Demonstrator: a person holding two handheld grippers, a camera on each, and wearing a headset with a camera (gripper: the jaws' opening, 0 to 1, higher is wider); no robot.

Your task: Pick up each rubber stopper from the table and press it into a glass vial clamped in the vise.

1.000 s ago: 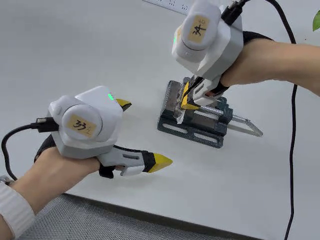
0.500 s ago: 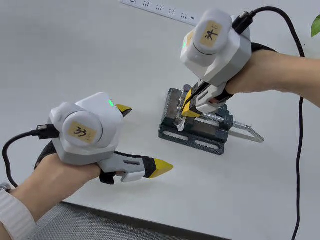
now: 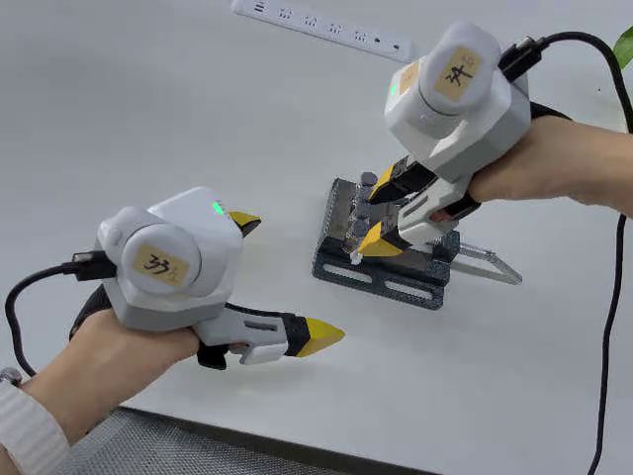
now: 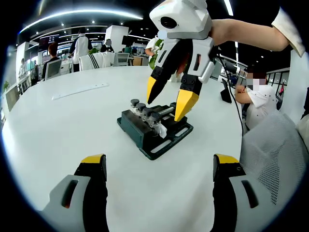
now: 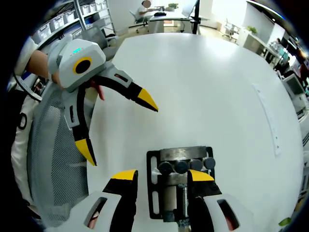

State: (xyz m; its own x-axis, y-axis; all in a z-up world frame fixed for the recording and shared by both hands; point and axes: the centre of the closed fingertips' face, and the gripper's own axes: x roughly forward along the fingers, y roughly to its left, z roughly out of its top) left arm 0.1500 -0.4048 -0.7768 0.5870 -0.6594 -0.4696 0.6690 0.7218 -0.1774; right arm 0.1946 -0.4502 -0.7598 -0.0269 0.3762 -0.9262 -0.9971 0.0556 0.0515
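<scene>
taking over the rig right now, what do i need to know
Left gripper: open, empty, held above the table, short of the vise.
Right gripper: open, empty, close above the vise.
The vise sits on the table and clamps a row of vials. The right gripper view shows four dark stoppers on top of them.
Done: all four stoppers I can count are on vials.
Left: probably just checking that each is pressed fully home. How deep they sit can't be judged from these views.

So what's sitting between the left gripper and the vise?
Only bare white table between the left gripper and the vise, clear in the left gripper view.
</scene>
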